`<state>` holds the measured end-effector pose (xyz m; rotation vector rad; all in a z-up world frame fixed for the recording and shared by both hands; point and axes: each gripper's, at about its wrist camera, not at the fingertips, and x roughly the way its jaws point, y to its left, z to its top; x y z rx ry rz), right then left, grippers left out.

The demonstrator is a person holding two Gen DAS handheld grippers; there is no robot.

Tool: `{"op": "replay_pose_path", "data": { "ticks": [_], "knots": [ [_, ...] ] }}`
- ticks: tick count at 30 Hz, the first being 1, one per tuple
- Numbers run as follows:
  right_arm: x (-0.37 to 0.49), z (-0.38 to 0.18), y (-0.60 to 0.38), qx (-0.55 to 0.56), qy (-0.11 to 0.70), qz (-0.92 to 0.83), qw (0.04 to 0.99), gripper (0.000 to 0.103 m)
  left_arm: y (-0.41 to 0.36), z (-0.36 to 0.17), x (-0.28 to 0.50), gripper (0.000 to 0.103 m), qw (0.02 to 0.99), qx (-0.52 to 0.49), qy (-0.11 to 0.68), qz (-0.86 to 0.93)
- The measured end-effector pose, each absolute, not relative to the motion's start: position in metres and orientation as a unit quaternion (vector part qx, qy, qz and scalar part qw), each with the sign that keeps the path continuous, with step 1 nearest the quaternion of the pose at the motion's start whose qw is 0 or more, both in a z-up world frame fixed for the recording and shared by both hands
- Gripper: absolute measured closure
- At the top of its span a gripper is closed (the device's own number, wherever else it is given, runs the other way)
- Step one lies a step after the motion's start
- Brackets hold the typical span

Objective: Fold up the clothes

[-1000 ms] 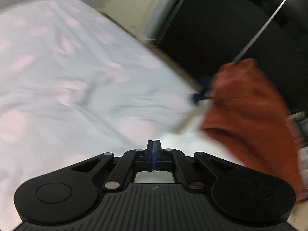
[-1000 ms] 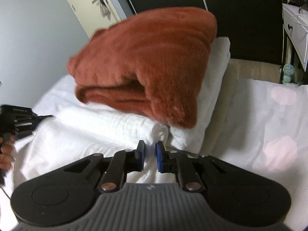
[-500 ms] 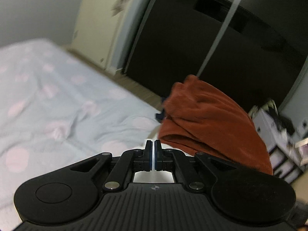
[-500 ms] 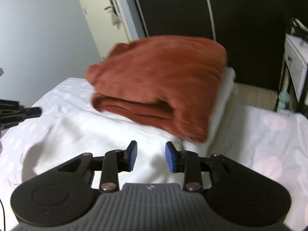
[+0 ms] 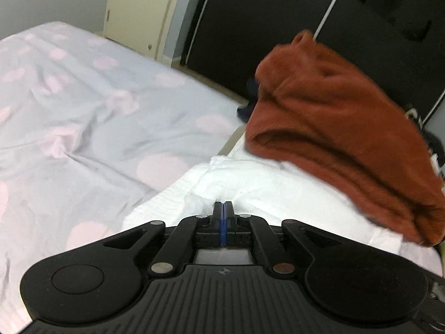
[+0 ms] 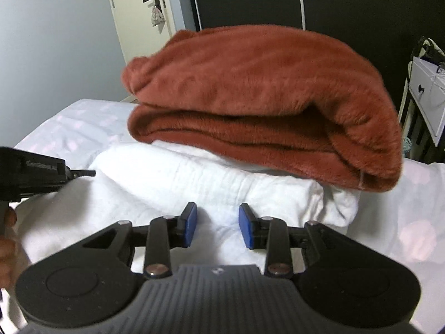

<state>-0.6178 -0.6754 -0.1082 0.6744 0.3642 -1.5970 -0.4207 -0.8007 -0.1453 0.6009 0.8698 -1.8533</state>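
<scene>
The bed point(image 5: 83, 105) carries a pale sheet point(image 6: 417, 217) printed with pink spots and fills the left part of the left wrist view. All positions below are given relative to the bed.

A folded white garment point(image 6: 194, 183) of thick, textured cloth lies on the bed near its edge, its layers stacked and its near edge rumpled. A folded rust-brown fleece garment point(image 6: 264, 97) rests on top of the white garment, touching it along its underside. The fleece is doubled over, with its rounded fold hanging past the white garment on the right side of the right wrist view.

Beyond the bed stands a dark wardrobe point(image 5: 278, 14) with a thin pale vertical strip. A cream door point(image 6: 139, 14) stands beside the wardrobe, with a small pouch hanging from its handle. A white drawer unit point(image 6: 428, 91) stands off the bed at the right edge of the right wrist view.

The left tongs point(image 5: 222, 211) are pressed fully together over the near edge of the white garment; whether cloth is pinched between them cannot be told. In the right wrist view the same tool points in from the left, with part of a hand point(image 6: 7, 236) behind it.

The right tongs point(image 6: 217, 224) are spread wide, with blue pads point(image 6: 190, 224) apart. They hold nothing and sit just above the white garment.
</scene>
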Motion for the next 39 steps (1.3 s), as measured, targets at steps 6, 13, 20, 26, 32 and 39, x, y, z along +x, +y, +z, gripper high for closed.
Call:
{"op": "replay_pose_path", "data": {
  "ticks": [6,13,20,26,32,39],
  "knots": [
    [-0.617,-0.124,-0.680,0.282,0.166,-0.691,0.644,0.067,-0.798,-0.162,-0.432,0.103,0.500,0.274,0.324,-0.755],
    [-0.626,-0.092,-0.674,0.299,0.162,-0.676,0.654,0.064,-0.783,-0.129,-0.413,0.103,0.493,0.227,0.335,-0.770],
    [-0.601,-0.047,-0.619,0.257,0.152,-0.650,0.699,0.042,-0.719,-0.082,-0.378,0.099,0.503,0.214,0.290,-0.786],
    [-0.584,-0.072,-0.585,0.250,0.214,-0.629,0.704,0.042,-0.698,-0.109,-0.363,0.099,0.503,0.249,0.317,-0.765],
    [-0.585,-0.105,-0.572,0.281,0.256,-0.612,0.694,0.039,-0.704,-0.142,-0.371,0.099,0.500,0.274,0.352,-0.742],
    [-0.594,-0.080,-0.565,0.296,0.229,-0.615,0.694,0.031,-0.679,-0.103,-0.361,0.099,0.526,0.240,0.336,-0.744]
  ]
}}
